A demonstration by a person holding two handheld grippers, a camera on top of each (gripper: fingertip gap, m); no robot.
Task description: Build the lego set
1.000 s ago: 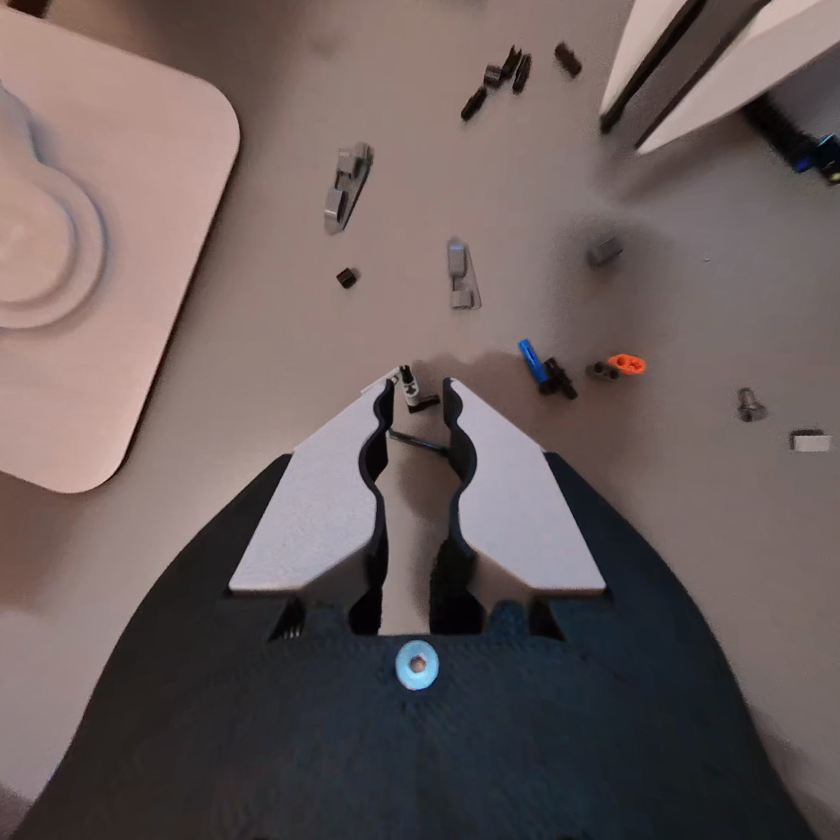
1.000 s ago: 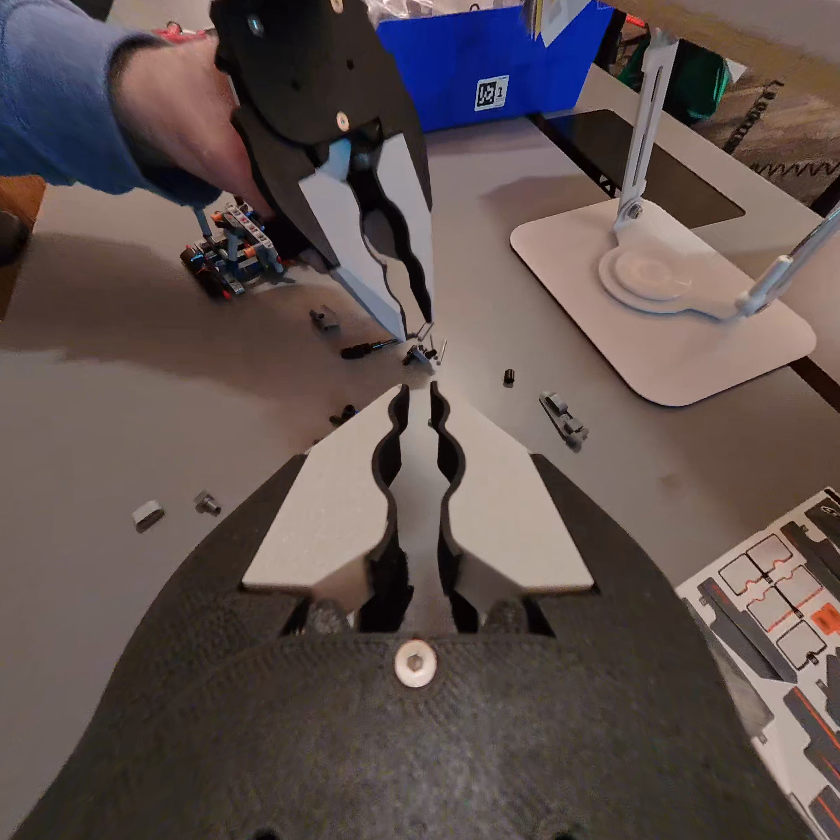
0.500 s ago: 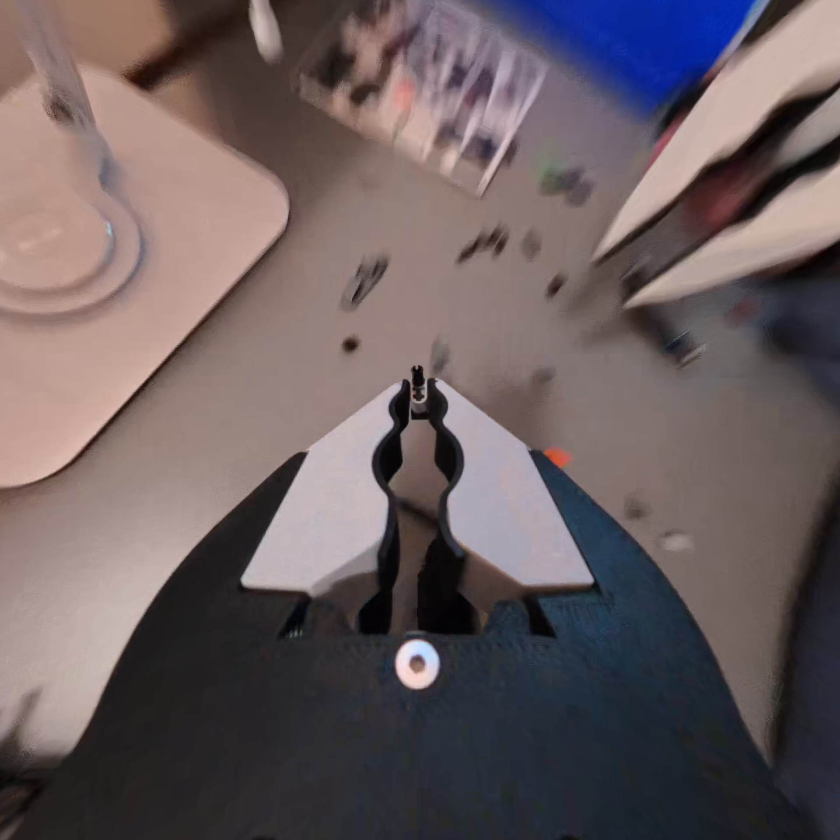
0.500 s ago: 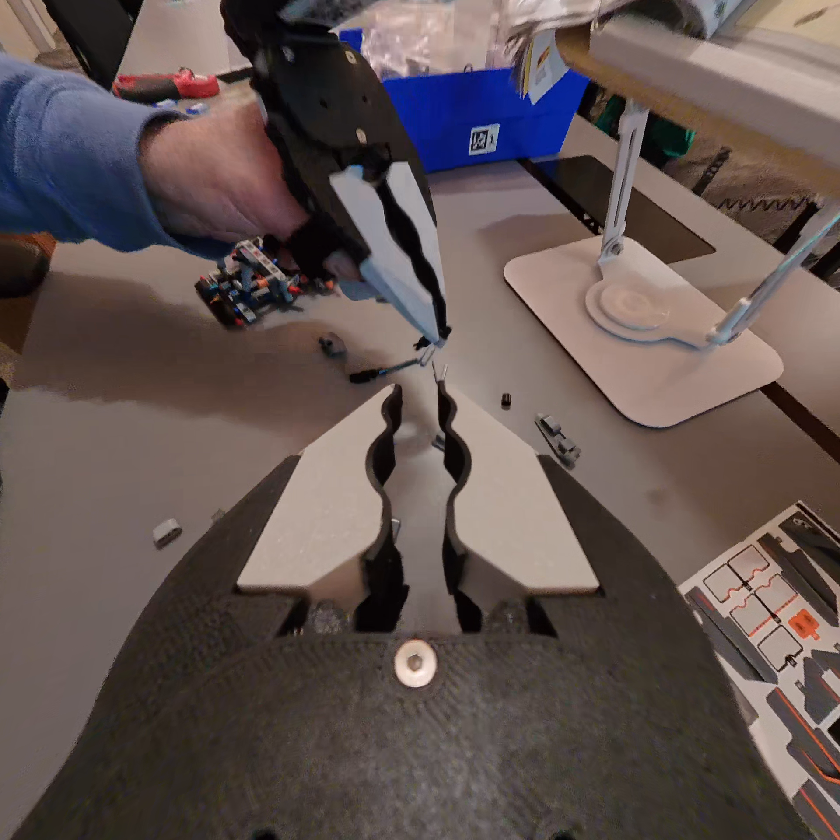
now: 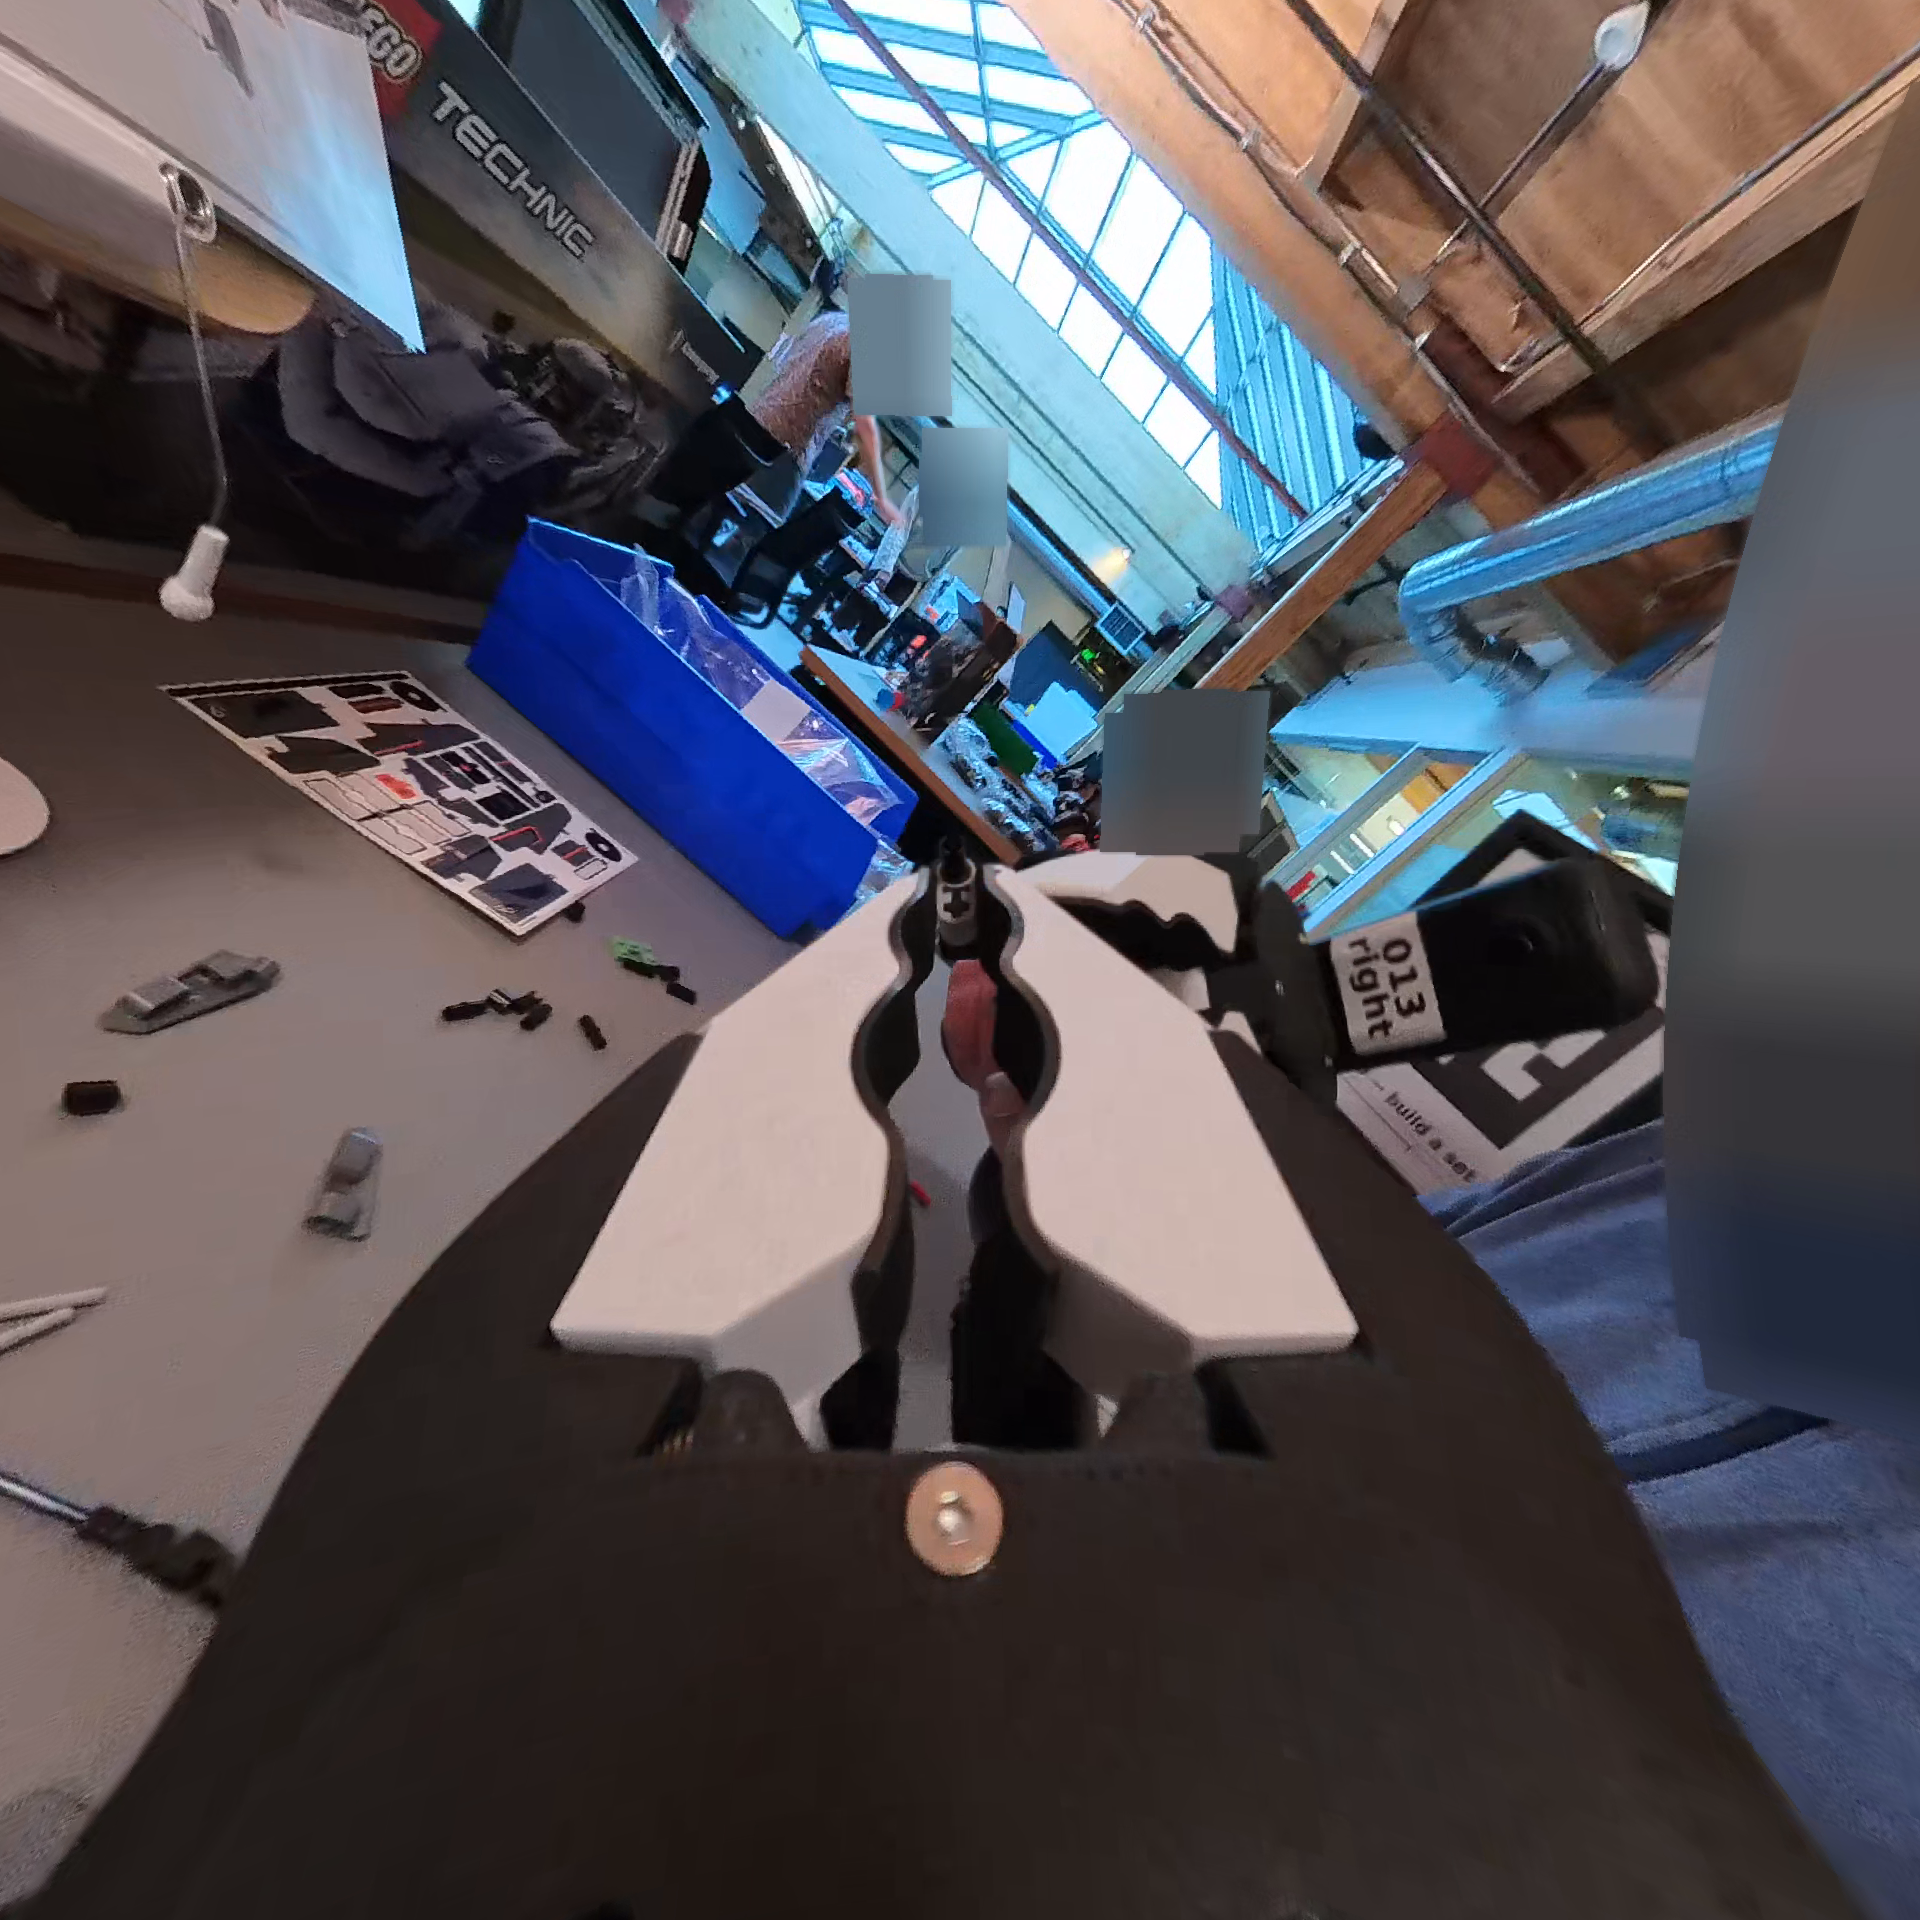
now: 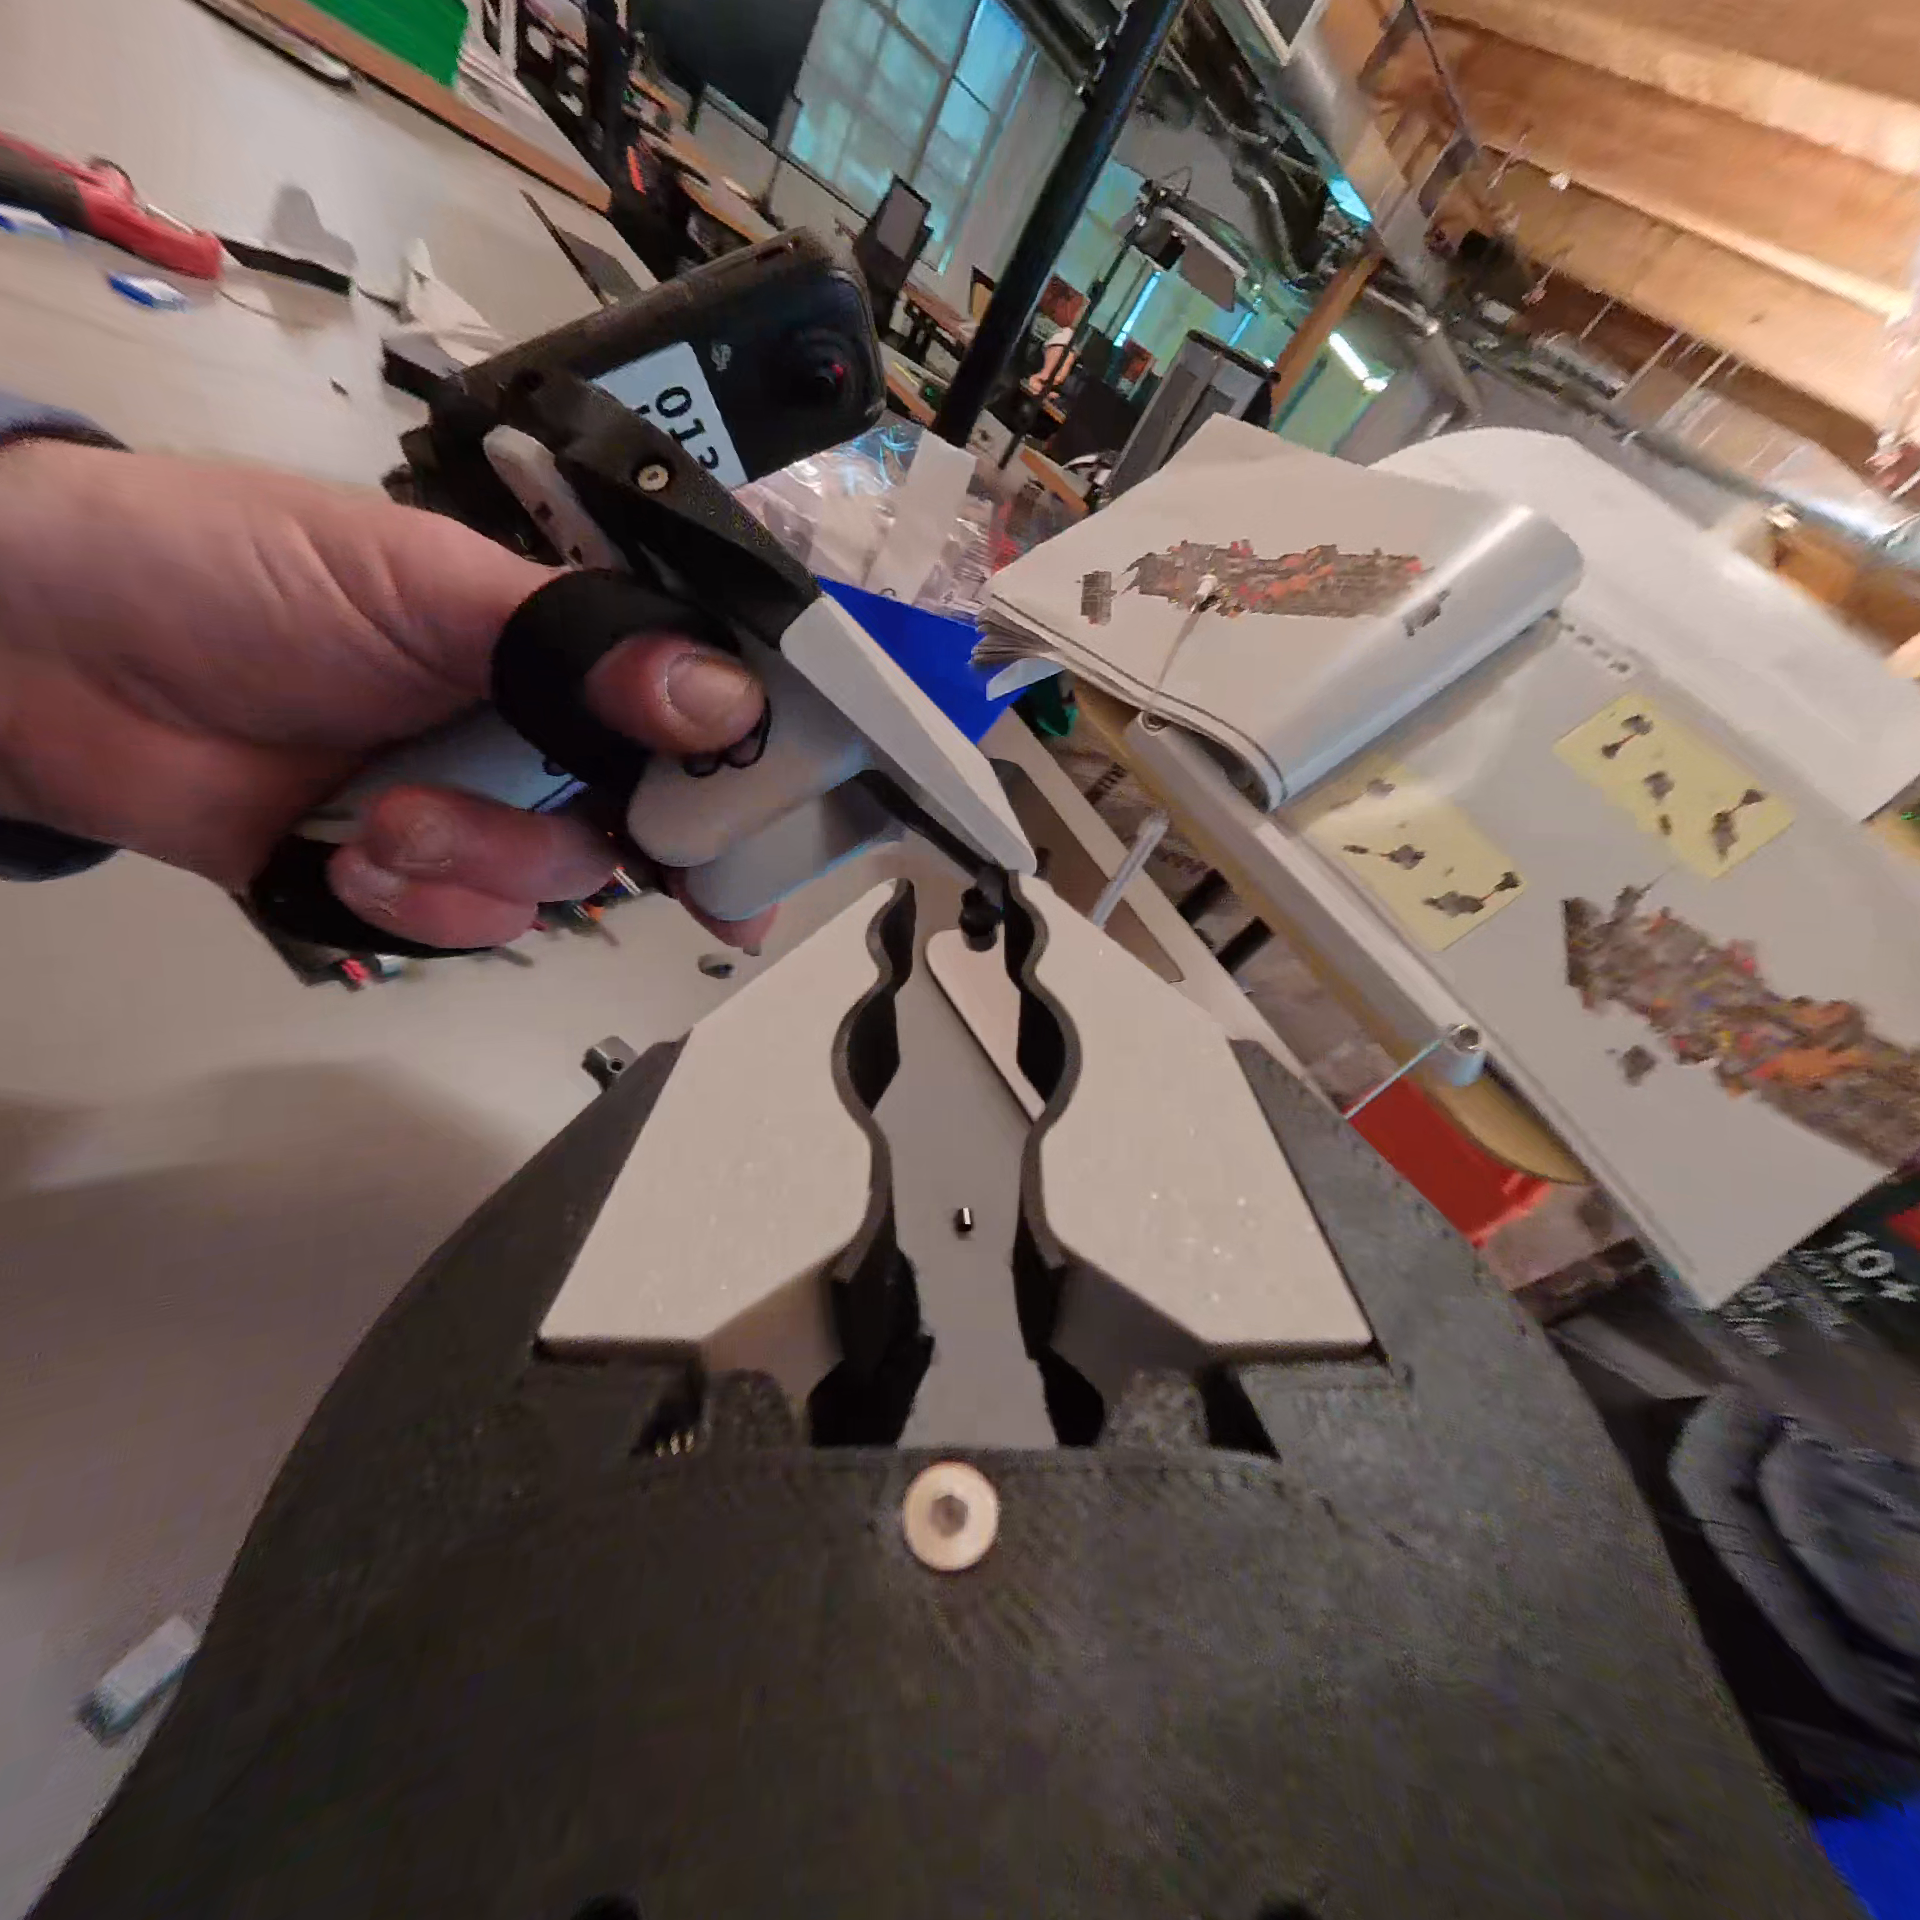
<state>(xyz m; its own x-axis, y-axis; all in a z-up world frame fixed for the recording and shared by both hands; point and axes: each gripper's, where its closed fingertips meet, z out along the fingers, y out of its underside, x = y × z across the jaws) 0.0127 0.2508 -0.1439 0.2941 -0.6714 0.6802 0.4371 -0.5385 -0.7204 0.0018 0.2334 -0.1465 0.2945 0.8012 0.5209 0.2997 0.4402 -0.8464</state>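
Observation:
My left gripper is shut on a small black and grey lego piece at its tips and holds it up in the air. My right gripper is open, its fingers a little apart. In the right wrist view the left gripper, held by a hand, comes in from the left, and the piece hangs between my right fingertips without being clamped. The right gripper shows just behind the left fingers.
Loose grey pieces, black pins and a green piece lie on the grey table. A sticker sheet and a blue bin are farther back. An instruction booklet sits on a stand at right. Left and right tips are no more than a few centimetres apart.
The left gripper closed on the small piece on the table, lifted it and tilted up. Both grippers rose and met tip to tip above the table.

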